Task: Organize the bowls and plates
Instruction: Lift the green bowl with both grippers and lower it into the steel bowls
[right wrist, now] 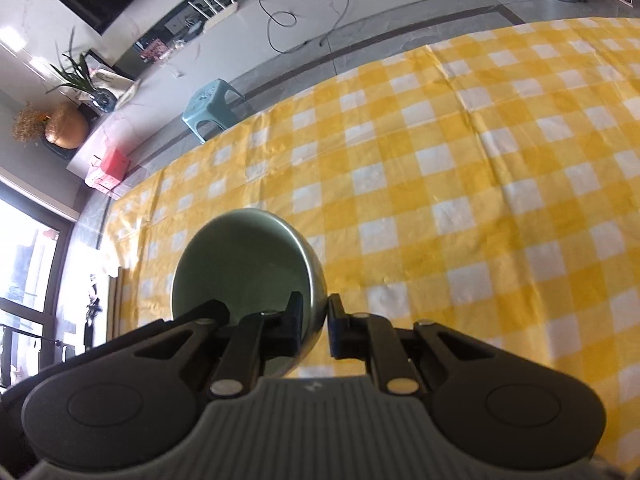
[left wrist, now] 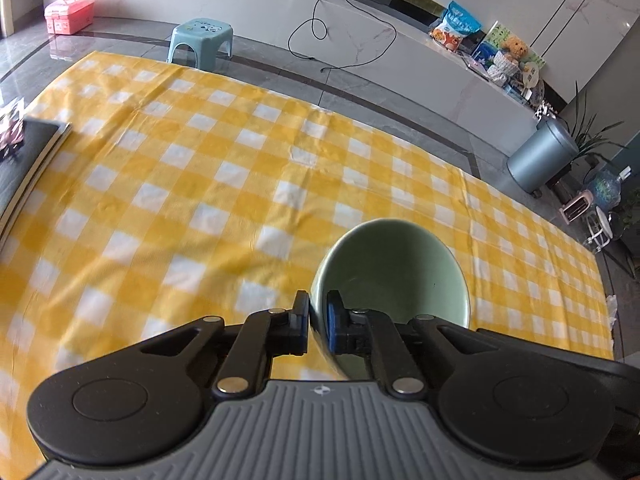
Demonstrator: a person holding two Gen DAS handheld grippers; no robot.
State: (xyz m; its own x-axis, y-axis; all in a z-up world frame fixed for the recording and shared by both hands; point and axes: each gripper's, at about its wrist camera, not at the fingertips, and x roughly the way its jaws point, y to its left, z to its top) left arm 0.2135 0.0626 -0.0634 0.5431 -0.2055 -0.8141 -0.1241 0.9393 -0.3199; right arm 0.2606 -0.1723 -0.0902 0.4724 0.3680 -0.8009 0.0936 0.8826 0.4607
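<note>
Left wrist view: the left gripper [left wrist: 318, 320] is clamped on the wall of a pale green bowl [left wrist: 394, 264], glossy, empty, tipped with its mouth facing the camera, low right of centre over the yellow checked cloth [left wrist: 192, 168]. A dark book [left wrist: 28, 160] lies far left; a blue stool [left wrist: 202, 38] stands beyond. Right wrist view: the right gripper [right wrist: 316, 320] pinches the rim of a green bowl [right wrist: 244, 264], empty, mouth toward the camera, left of centre above the cloth [right wrist: 460, 168]; the stool [right wrist: 210, 106] is far off.

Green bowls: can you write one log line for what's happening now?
left gripper: shut on green bowl rim | right gripper: shut on second green bowl rim | below: checked tablecloth
</note>
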